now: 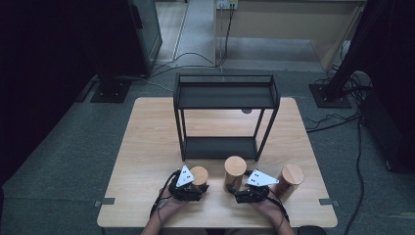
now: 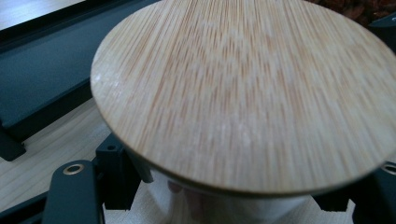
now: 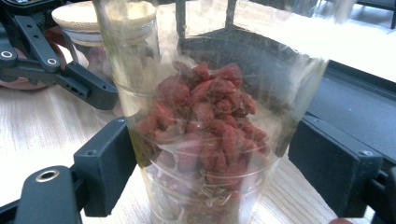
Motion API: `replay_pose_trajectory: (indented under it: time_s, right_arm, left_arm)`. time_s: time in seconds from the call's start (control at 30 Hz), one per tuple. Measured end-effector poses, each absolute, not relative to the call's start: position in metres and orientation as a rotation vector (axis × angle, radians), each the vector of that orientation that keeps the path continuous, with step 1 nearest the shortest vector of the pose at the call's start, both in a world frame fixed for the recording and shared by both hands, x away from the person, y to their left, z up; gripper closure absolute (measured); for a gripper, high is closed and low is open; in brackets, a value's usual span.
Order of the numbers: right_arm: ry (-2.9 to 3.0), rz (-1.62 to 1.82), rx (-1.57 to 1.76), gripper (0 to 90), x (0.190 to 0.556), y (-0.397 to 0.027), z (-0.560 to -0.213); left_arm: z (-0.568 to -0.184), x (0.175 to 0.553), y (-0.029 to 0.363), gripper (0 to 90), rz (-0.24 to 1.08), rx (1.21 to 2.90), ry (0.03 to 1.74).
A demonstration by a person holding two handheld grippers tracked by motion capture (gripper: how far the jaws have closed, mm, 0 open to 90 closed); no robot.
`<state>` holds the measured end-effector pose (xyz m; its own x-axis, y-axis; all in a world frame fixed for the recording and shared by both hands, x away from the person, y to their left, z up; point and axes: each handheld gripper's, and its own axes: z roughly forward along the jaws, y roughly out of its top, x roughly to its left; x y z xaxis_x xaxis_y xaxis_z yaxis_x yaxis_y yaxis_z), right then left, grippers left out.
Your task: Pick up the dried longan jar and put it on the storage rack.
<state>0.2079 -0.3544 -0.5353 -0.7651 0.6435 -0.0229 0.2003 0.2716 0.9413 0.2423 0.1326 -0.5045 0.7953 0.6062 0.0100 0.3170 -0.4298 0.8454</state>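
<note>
We have two lidded glass jars in hand. The left jar, at lower centre-left of the high view, stands on the bench; its bamboo lid takes up most of the left gripper view. The left hand-held gripper is closed on its glass body just under the lid, a jaw on each side. The middle jar, at lower centre, holds red dried berries, and the right hand-held gripper grips its glass wall, black jaws pressed to either side. A third jar stands just right of that hand-held gripper, untouched. Beyond them, in the centre of the frame, a black two-tier rack stands on the bench.

What could go wrong, we judge: smooth glass may slip between hard jaws if a jar is lifted fast or tilted, and the left grip sits high, so that jar could swing. The third jar is close enough to be knocked by the right hand. The rack's lower tier looks low, so a lid may catch the upper shelf.

We can read no brand, label or writing on the jars or the rack.
</note>
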Motion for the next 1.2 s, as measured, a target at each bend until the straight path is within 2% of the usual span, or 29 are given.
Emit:
replay_pose_trajectory:
  time_s: [1.2]
  right_arm:
    - [2.122,1.484,0.769,16.9,0.2034,-0.3518,-0.5364]
  left_arm:
    - [-0.5013,0.2519,0.1333,25.6,0.405,1.954,0.727]
